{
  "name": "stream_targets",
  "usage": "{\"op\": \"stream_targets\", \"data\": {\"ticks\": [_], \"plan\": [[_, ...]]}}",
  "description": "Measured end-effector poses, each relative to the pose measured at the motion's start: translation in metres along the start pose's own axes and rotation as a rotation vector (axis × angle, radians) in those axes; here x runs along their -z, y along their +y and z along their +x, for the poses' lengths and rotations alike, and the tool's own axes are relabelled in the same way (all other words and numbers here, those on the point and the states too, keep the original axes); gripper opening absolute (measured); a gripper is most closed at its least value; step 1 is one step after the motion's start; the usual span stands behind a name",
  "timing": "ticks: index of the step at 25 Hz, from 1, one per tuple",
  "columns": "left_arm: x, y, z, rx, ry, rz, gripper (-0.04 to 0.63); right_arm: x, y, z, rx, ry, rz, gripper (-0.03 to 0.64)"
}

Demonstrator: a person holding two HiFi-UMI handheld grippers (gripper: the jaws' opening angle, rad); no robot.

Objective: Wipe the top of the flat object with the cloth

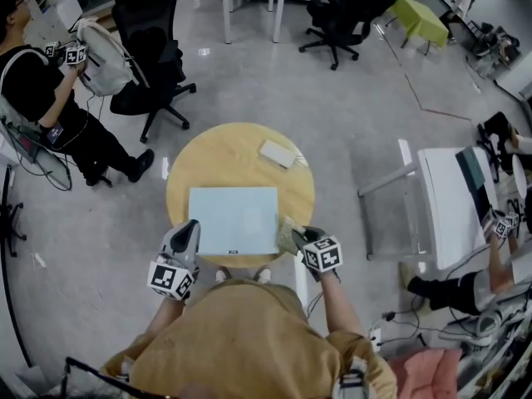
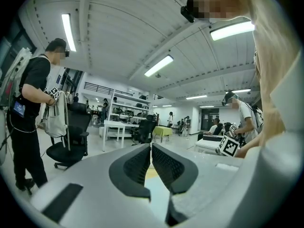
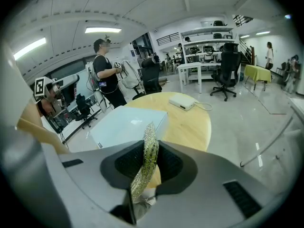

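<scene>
One round wooden table (image 1: 224, 152) bears two things: one flat pale-blue object (image 1: 233, 219) on the half toward 6 o'clock, and one small white box (image 1: 277, 153) near the rim at about 1 o'clock, well apart from it. There are two grippers and one cloth. The left gripper (image 1: 190, 225) sits at the flat object's 8 o'clock corner; the right gripper (image 1: 298, 236) sits off its edge at 4 o'clock, with the cloth (image 1: 288, 233) just beside that edge — whether the cloth touches the object cannot be told from the head view. The left gripper view shows what the head view does not: the left gripper's (image 2: 151, 148) ribbed pads are pressed together with nothing between them, and only a sliver of table and pale surface shows beyond them. The right gripper view shows the right gripper (image 3: 151, 152) clamped on the cloth (image 3: 146, 170), a speckled yellow-green fold standing on edge between the pads and poking out past them, with the flat object (image 3: 128, 123) ahead at 11 o'clock. That view alone shows a thin cable at the white box (image 3: 183, 101). Two black office chairs stand on the floor beyond the table — one (image 1: 150, 48) at 10 o'clock, one (image 1: 345, 15) at 1 o'clock.
</scene>
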State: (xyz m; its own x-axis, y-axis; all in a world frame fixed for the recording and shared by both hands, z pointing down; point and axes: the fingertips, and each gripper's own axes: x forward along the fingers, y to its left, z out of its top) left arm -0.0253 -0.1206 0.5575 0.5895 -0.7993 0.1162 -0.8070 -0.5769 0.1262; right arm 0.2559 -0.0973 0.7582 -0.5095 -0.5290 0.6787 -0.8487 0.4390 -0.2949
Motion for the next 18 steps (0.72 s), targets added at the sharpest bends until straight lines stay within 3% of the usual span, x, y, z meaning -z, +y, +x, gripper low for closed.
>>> {"op": "stream_targets", "data": {"ticks": [7,11,18], "plan": [[-0.001,0.015,-0.005,-0.035,-0.003,-0.002,0.014,-0.034,0.001,-0.026,0.059,-0.031,-0.094,0.063],[-0.003,0.022,-0.008,-0.059,-0.002,-0.002,0.015,-0.075,0.034,-0.023,-0.022,-0.11,-0.108,0.063],[-0.006,0.038,-0.024,-0.119,-0.009,-0.001,0.015,-0.125,0.096,0.014,-0.161,-0.154,-0.228,0.063]]}}
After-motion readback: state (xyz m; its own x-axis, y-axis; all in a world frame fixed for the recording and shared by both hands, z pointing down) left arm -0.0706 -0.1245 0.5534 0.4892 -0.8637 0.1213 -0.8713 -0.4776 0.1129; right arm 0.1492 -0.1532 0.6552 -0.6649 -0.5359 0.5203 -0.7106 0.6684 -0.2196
